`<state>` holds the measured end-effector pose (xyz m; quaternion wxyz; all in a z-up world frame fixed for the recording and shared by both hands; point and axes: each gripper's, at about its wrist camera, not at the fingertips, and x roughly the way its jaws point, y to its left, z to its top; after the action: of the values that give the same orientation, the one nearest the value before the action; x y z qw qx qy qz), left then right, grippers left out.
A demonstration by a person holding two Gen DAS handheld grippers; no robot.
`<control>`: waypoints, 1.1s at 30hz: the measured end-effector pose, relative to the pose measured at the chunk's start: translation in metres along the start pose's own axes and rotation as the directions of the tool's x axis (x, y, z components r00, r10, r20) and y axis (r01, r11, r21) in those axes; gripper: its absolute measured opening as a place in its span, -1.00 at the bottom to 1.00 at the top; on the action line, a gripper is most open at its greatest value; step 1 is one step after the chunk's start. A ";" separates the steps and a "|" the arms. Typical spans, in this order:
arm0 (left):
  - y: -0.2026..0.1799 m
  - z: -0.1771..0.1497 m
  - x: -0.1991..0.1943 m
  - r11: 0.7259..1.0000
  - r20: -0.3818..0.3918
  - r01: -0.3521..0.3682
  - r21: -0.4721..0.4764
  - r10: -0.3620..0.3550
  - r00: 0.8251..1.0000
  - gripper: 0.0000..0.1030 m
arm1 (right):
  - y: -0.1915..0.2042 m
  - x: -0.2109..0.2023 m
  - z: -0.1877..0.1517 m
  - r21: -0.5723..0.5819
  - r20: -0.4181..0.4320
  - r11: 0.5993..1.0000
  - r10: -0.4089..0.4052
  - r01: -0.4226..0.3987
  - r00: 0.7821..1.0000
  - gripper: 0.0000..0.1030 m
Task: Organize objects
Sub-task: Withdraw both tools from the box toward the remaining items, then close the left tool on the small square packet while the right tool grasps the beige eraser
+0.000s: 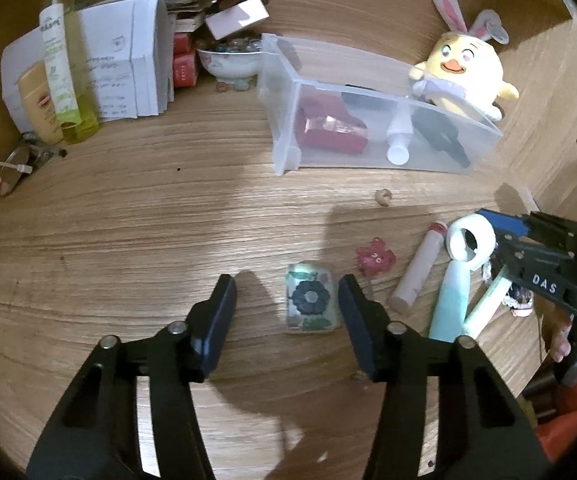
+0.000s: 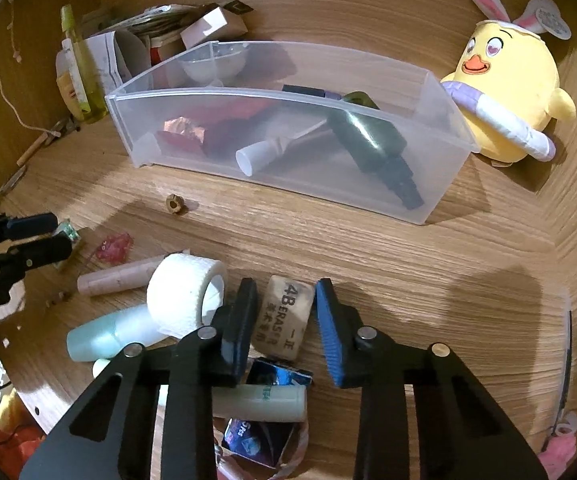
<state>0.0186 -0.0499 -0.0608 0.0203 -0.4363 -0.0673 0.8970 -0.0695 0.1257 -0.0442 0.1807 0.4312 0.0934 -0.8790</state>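
The clear bin [image 1: 288, 92] sits ahead of my left gripper [image 1: 286, 304] and to its right, already holding a red box [image 1: 334, 128], a white tube [image 1: 398, 148] and a dark bottle [image 1: 444, 136], so I judge the sorting partly done. Between my left fingers lies a small flower-printed block [image 1: 310, 302]; the right pad is just beside it, the left one well clear, so nothing is gripped yet. To that gripper's right wait a red trinket [image 1: 374, 258], a pink stick [image 1: 418, 270] and a tape roll [image 1: 470, 242]. From my right gripper [image 2: 286, 322] the bin [image 2: 440, 104] stands straight ahead, a yellow plush chick [image 2: 512, 92] beside its right end. My right jaws stand narrow around an eraser [image 2: 286, 320]; whether the pads press it yet I cannot tell. The tape roll [image 2: 184, 296] leans close against my left finger and may get nudged. A pale green bottle [image 2: 108, 338] and a small bead [image 2: 175, 203] remain loose.
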 end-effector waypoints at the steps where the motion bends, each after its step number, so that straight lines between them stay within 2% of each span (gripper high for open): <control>1: -0.002 0.000 0.000 1.000 0.002 -0.011 0.009 0.010 1.000 -0.15 | -0.001 0.000 0.000 0.004 0.002 1.000 -0.001 0.001 1.000 -0.51; 5: -0.002 0.001 0.002 0.999 0.004 -0.031 0.010 0.031 1.000 -0.50 | -0.005 0.001 0.002 0.036 0.018 0.999 -0.007 0.007 1.000 -0.58; 6: -0.002 0.002 0.002 1.000 0.002 -0.029 0.006 0.029 1.000 -0.52 | -0.008 0.000 0.002 0.048 0.025 0.999 -0.010 0.009 1.000 -0.58; 15: 0.000 0.012 0.000 1.000 0.008 -0.013 -0.024 0.013 1.000 -0.53 | -0.024 -0.012 0.007 0.106 0.085 0.994 -0.007 -0.002 0.996 -0.58; 19: 0.002 0.020 -0.004 0.999 0.031 0.006 -0.043 -0.004 1.000 -0.53 | -0.028 -0.021 0.011 0.115 0.124 0.993 -0.015 0.001 0.992 -0.58; 33: -0.004 0.045 -0.020 0.999 0.118 0.008 -0.050 -0.002 0.993 -0.54 | -0.039 -0.034 0.023 0.140 0.181 0.990 -0.006 -0.020 0.983 -0.58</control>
<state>-0.0049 -0.0521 -0.0172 0.0075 -0.3827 -0.0920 0.9193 -0.0823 0.1623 -0.0027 0.1605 0.3614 0.0127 -0.9184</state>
